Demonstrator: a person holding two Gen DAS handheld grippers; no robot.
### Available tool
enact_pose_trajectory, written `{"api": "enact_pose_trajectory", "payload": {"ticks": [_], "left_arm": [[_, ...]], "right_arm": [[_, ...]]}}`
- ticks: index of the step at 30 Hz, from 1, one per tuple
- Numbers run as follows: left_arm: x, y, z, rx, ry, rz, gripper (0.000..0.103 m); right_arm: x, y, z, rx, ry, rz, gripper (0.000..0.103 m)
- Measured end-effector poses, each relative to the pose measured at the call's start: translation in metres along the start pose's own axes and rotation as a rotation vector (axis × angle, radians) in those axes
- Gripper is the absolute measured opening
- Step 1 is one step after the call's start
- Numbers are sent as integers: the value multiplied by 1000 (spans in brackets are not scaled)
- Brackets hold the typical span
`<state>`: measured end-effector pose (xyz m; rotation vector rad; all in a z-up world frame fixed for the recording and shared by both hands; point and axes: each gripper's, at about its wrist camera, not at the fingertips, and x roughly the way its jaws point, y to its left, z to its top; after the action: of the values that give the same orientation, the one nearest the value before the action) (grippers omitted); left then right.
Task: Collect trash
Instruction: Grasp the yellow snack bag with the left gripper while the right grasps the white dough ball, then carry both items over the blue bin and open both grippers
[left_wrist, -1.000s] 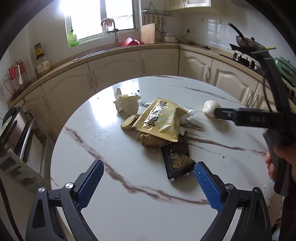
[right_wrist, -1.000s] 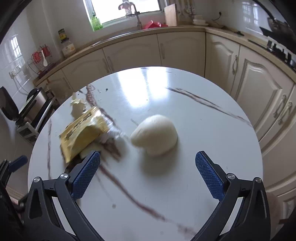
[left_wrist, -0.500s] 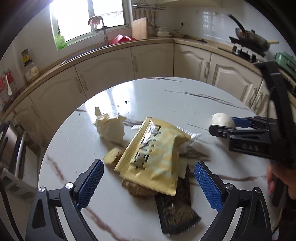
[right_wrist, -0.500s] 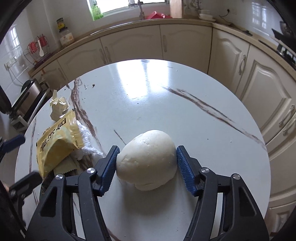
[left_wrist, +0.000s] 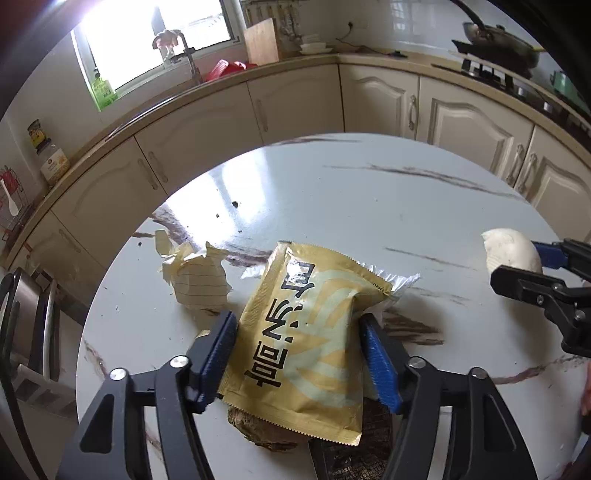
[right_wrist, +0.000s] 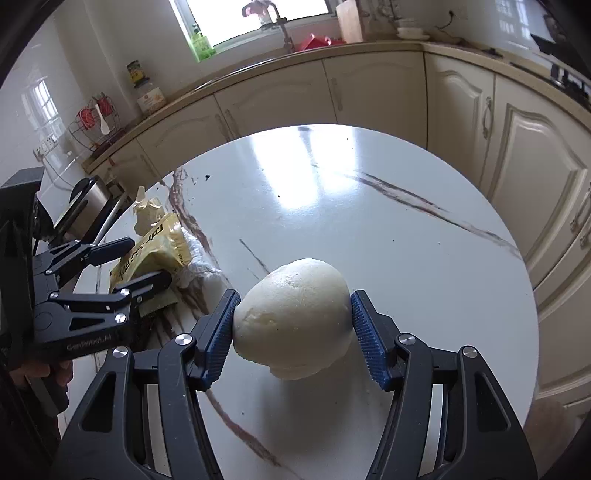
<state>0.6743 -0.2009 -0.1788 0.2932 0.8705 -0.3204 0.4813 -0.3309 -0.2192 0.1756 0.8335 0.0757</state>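
A yellow snack packet (left_wrist: 306, 332) lies on the round marble table (left_wrist: 369, 192), on top of a brown lump (left_wrist: 258, 428) and a dark wrapper (left_wrist: 354, 454). My left gripper (left_wrist: 297, 332) straddles the packet; its jaws are closing and both blue pads touch the packet's sides. A crumpled lined paper (left_wrist: 199, 280) sits just left of it. In the right wrist view my right gripper (right_wrist: 291, 325) is shut on a white bun-like lump (right_wrist: 291, 314), held just above the table. The left gripper (right_wrist: 147, 258) shows there at the left, around the packet (right_wrist: 155, 251).
Curved cream cabinets (left_wrist: 295, 107) and a counter ring the table's far side, with a sink (left_wrist: 184, 59) under the window and a stove with a pan (left_wrist: 498, 37) at the right. A metal appliance (left_wrist: 33, 325) stands left of the table. Crumbs (left_wrist: 234, 203) dot the tabletop.
My left gripper moved forward over the trash pile and closed onto the yellow packet's sides. My right gripper closed on the white lump and lifted it slightly.
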Motion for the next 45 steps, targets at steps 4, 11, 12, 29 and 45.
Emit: {"api": "enact_pose_trajectory", "payload": {"ticks": [4, 11, 12, 29, 45], "left_arm": [[-18, 3, 2, -28, -51, -37, 25], [-41, 14, -18, -82, -86, -126, 19], [-44, 20, -22, -100, -91, -139, 19], [-178, 102, -151, -254, -207, -187, 18], [-276, 255, -345, -517, -207, 8, 18]], "right_arm": [[-5, 1, -3, 4, -6, 8, 58], [-27, 20, -9, -9, -34, 41, 58], [-31, 25, -10, -12, -38, 47, 58], [-74, 169, -44, -167, -52, 164, 58], [-10, 379, -88, -366, 92, 396, 58]]}}
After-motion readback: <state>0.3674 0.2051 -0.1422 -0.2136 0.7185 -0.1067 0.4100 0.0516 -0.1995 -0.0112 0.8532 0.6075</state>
